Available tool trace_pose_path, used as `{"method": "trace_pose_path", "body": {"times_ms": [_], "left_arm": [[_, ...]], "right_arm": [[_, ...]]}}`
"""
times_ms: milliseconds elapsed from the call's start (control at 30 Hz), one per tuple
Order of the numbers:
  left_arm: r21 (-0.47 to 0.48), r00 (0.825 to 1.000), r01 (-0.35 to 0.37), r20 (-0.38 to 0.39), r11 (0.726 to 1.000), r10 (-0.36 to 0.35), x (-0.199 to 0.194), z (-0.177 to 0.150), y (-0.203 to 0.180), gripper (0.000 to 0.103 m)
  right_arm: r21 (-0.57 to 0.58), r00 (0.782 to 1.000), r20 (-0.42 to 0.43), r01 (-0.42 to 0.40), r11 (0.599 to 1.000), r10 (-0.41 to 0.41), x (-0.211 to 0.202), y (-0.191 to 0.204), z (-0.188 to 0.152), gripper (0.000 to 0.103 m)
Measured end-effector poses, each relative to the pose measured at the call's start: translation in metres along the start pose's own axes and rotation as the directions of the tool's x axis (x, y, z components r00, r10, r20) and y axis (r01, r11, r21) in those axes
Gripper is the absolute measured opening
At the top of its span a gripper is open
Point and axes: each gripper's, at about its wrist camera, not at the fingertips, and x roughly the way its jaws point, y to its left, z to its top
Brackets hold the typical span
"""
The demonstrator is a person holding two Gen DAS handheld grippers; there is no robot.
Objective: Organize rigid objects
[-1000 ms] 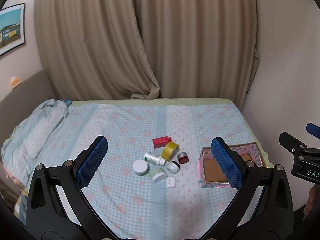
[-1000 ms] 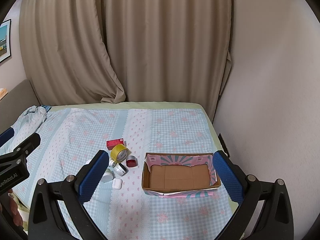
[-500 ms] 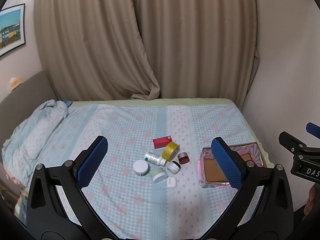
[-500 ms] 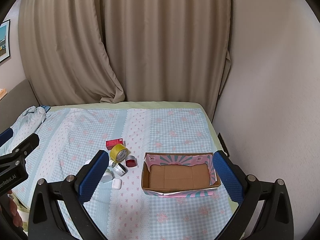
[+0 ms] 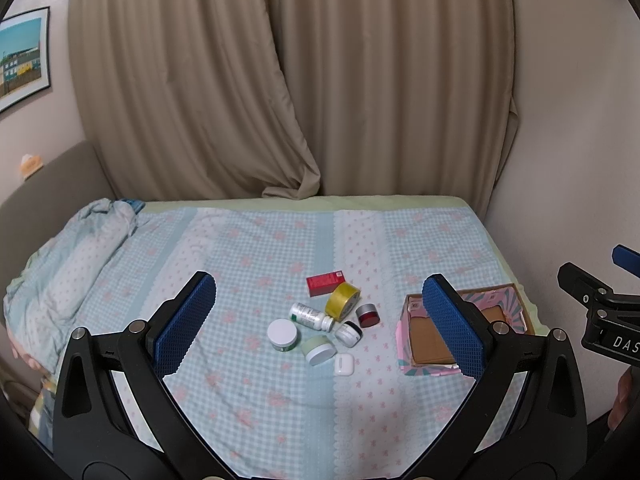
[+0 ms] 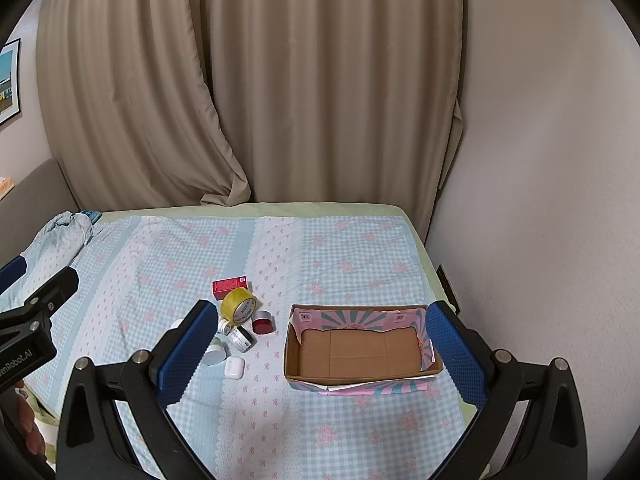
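Note:
A cluster of small objects lies mid-bed: a red carton (image 5: 325,283), a yellow tape roll (image 5: 342,300), a white pill bottle (image 5: 311,316), a white-lidded jar (image 5: 282,334), a green jar (image 5: 319,350), a red jar (image 5: 367,315), a black-and-white jar (image 5: 348,333) and a white earbud case (image 5: 344,363). An open cardboard box (image 6: 362,346) stands empty to their right. My left gripper (image 5: 320,324) is open, held high over the near bed edge. My right gripper (image 6: 320,346) is open, above the box's near side.
The bed (image 6: 340,248) has a blue checked sheet. A rolled quilt (image 5: 68,260) lies at its left. Beige curtains (image 5: 280,80) hang behind, and a wall (image 6: 540,160) runs close along the right side.

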Motion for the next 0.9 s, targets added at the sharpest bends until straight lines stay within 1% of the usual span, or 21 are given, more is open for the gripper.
{"method": "trace_pose_path", "body": {"times_ms": [467,533,600,800,867,900], "left_arm": [[0.0,1.0,0.004,-0.001,1.0,-0.004,-0.002,-0.003,0.003,0.102],[-0.011,1.0,0.025,-0.002,1.0,-0.025,-0.001,-0.004,0.003,0.102],[-0.025,1.0,0.015,-0.006,1.0,-0.016,0.002,-0.001,0.005,0.102],[-0.015,0.998,-0.013,-0.07,1.0,0.012,0.022,-0.007,0.024,0.102],[-0.014,0.994,-0.021,-0.106,1.0,0.02,0.035,-0.014,0.035,0.102],[-0.016,0.993,-0.019,-0.121,1.0,0.017,0.041,-0.017,0.042,0.102]], "right_arm": [[0.002,1.0,-0.003,-0.007,1.0,0.007,0.001,-0.001,0.001,0.103],[0.002,1.0,-0.001,-0.01,1.0,0.01,0.0,-0.002,0.0,0.103],[0.002,1.0,0.004,-0.01,1.0,0.01,0.001,-0.005,0.002,0.103],[-0.039,1.0,0.004,-0.021,0.999,0.021,0.017,-0.001,0.003,0.103],[-0.032,0.999,-0.005,-0.036,0.999,0.036,0.025,0.0,0.003,0.103],[-0.016,0.998,-0.026,-0.055,0.998,0.055,0.034,0.006,0.0,0.103]]}}
